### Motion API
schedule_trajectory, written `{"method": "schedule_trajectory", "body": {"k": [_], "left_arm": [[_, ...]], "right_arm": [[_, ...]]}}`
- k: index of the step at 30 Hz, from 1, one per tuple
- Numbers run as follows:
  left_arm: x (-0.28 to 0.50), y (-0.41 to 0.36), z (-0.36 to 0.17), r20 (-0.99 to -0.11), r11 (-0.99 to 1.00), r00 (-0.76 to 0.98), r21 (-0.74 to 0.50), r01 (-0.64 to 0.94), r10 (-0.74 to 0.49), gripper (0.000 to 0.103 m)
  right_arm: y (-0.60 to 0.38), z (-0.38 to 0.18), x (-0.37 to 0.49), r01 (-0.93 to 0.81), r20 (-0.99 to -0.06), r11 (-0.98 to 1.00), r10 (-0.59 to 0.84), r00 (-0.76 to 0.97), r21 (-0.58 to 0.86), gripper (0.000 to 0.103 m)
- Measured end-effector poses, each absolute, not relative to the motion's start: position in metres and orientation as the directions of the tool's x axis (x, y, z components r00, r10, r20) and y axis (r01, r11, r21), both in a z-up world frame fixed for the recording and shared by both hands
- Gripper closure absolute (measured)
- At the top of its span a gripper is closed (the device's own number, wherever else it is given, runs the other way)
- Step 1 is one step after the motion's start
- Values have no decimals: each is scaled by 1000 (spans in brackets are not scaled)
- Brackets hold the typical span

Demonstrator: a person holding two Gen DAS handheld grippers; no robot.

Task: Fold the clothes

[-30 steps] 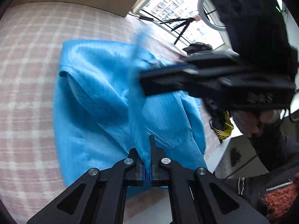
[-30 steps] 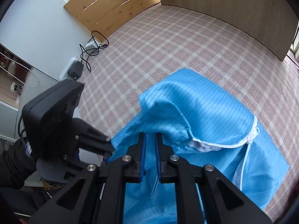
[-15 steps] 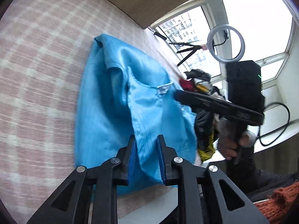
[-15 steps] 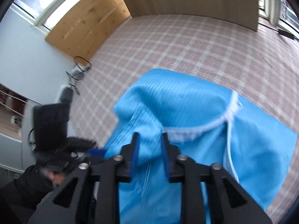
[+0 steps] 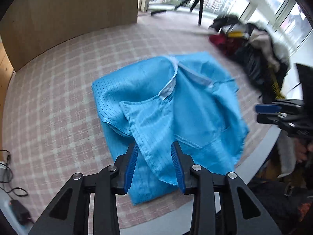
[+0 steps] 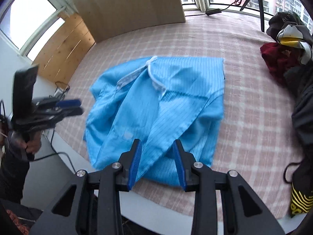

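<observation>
A bright blue pinstriped garment (image 5: 172, 105) with a white collar lies crumpled and partly folded on the checked table cover; it also shows in the right wrist view (image 6: 156, 105). My left gripper (image 5: 154, 166) is open above its near edge, with loose cloth lying between the blue pads, not clamped. My right gripper (image 6: 157, 163) is open over the garment's near hem. The left gripper shows at the left of the right wrist view (image 6: 68, 107), and the right gripper at the right edge of the left wrist view (image 5: 273, 113).
A pile of dark, red and white clothes (image 6: 289, 45) sits at the table's right side, also in the left wrist view (image 5: 250, 47). A tripod (image 6: 256, 2) stands by the windows. Cables and a power adapter (image 5: 17, 213) lie off the left edge. The table's grey rim (image 6: 166, 199) is close.
Both grippers have opened and let go of the blue garment, which has dropped onto the table in a loose fold. Both grippers have pulled back toward the near edge.
</observation>
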State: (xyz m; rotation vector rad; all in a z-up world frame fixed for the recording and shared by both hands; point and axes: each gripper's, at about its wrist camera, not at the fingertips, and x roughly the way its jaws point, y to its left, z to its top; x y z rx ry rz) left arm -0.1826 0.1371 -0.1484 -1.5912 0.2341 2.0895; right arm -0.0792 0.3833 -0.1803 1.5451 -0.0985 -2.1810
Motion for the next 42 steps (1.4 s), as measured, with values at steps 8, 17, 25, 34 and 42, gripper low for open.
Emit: {"method": "schedule_trajectory", "body": {"k": [8,17,25,34,42], "left_arm": [[-191,163,-181,-982,-834,-97,-84,-545,162,69],[-202,146,-197,-975,-834,-80,-133,-536,207,102],[-202,119,-177,-957,-818,-99,-178,-547,274,102],[-182,102,-138,-939,-706,-152,-119,-698,309,82],[-153,172,-140,-985,-276,-45,-2,-961,164,76]], "right_arm": [[370,-215,-96,215,-890,-905,-409,-200,368,69],[381,-245,-107,130,-843,-864,-503,-187,487,96],[417,-234,-103,66,-805,-838,-540,-243,542,99],[395,-173,-97,382,-864,-857,-449,-225,346,79],[352,-160,-110,632,-896,-710,-441,-58,309,79]]}}
